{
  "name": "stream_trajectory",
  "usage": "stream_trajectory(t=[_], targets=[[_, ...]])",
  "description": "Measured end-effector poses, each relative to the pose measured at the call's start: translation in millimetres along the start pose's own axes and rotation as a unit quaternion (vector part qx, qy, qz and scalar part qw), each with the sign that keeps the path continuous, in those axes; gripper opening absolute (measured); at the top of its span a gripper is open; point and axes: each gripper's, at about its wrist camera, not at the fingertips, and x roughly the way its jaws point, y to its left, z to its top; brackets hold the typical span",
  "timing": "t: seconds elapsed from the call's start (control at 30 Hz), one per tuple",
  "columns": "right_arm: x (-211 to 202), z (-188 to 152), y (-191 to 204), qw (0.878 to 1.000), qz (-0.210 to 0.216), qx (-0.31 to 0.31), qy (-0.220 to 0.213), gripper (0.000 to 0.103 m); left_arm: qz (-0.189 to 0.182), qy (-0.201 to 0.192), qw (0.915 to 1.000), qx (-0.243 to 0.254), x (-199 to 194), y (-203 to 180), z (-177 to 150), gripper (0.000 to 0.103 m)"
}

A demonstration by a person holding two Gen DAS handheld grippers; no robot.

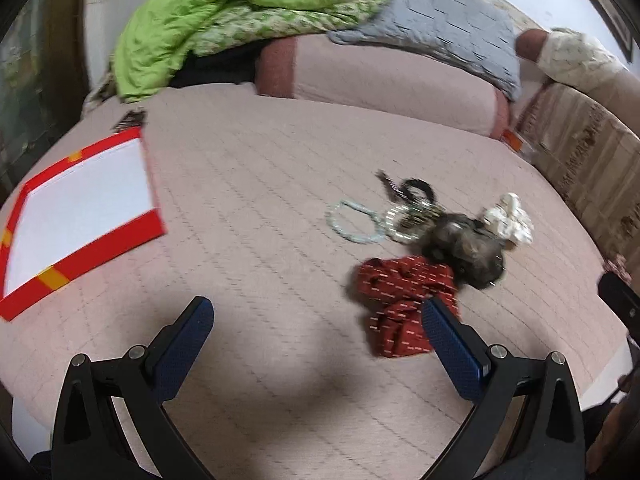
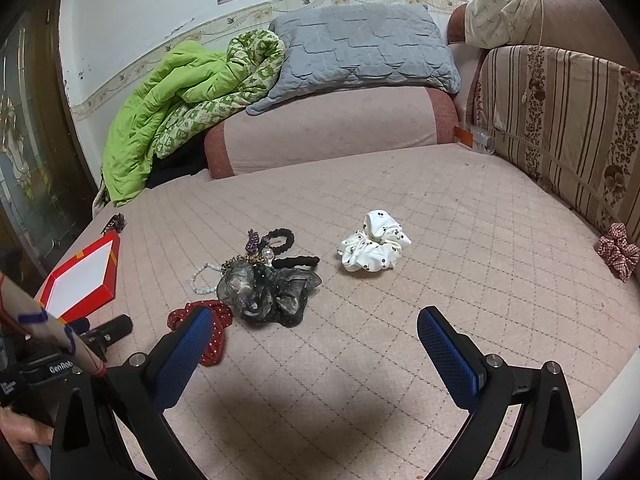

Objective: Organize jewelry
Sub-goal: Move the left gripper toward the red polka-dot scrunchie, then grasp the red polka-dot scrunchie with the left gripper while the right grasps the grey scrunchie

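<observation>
A pile of accessories lies on the pink quilted bed: a red dotted scrunchie [image 1: 404,304] [image 2: 216,320], a dark sheer scrunchie [image 1: 464,248] [image 2: 268,288], a pale bead bracelet [image 1: 356,220] [image 2: 202,278], black hair ties [image 2: 288,248] and a white spotted scrunchie [image 2: 374,246] [image 1: 510,218]. A red box with a white inside [image 1: 80,216] [image 2: 84,276] lies at the left. My left gripper [image 1: 316,316] is open and empty, just before the red scrunchie. My right gripper [image 2: 314,328] is open and empty, near the pile.
A green quilt [image 2: 176,92], a grey pillow [image 2: 360,44] and a pink bolster [image 2: 328,128] lie at the back. A striped cushion [image 2: 560,120] lines the right side. A red checked scrunchie [image 2: 618,250] sits by it. The left gripper's body [image 2: 108,330] shows in the right wrist view.
</observation>
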Motion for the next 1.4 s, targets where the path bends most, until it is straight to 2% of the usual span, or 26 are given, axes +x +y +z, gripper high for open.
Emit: stream_trajectory(t=[0.37, 0.53, 0.6, 0.67, 0.73, 0.8, 0.83, 0.87, 1.07, 1.23, 1.4], targets=[[1, 2, -6, 1.000, 0.007, 0.011, 0.006, 0.103, -0.027, 0.024, 0.9978, 0.057, 30, -39, -4, 0.103], [1, 2, -7, 1.000, 0.008, 0.011, 0.007, 0.103, -0.023, 0.038, 0.9955, 0.084, 54, -52, -6, 0.102], [2, 2, -6, 1.000, 0.008, 0.011, 0.006, 0.103, -0.017, 0.037, 0.9948, 0.093, 60, -54, -6, 0.092], [3, 2, -5, 1.000, 0.008, 0.010, 0.007, 0.103, -0.017, 0.044, 0.9941, 0.097, 66, -53, -7, 0.070], [3, 2, -4, 1.000, 0.007, 0.008, 0.008, 0.103, -0.025, 0.051, 0.9939, 0.095, 70, -49, -8, 0.055], [4, 1, -4, 1.000, 0.007, 0.007, 0.008, 0.103, -0.032, 0.048, 0.9938, 0.096, 69, -47, -8, 0.050], [4, 1, -3, 1.000, 0.007, 0.008, 0.009, 0.103, -0.038, 0.044, 0.9936, 0.096, 68, -46, -7, 0.035], [5, 2, -3, 1.000, 0.007, 0.007, 0.009, 0.103, -0.050, 0.045, 0.9932, 0.094, 67, -45, -6, 0.026], [10, 2, 2, 1.000, 0.009, 0.001, 0.014, 0.103, -0.054, 0.013, 0.9960, 0.070, 48, -29, 4, 0.026], [30, 4, 9, 0.998, 0.045, 0.011, 0.032, 0.103, -0.042, -0.017, 0.9981, 0.042, 28, -1, 20, 0.026], [54, 10, 36, 0.996, 0.069, -0.029, 0.043, 0.103, -0.021, -0.033, 0.9991, 0.017, 17, 30, 29, 0.026]])
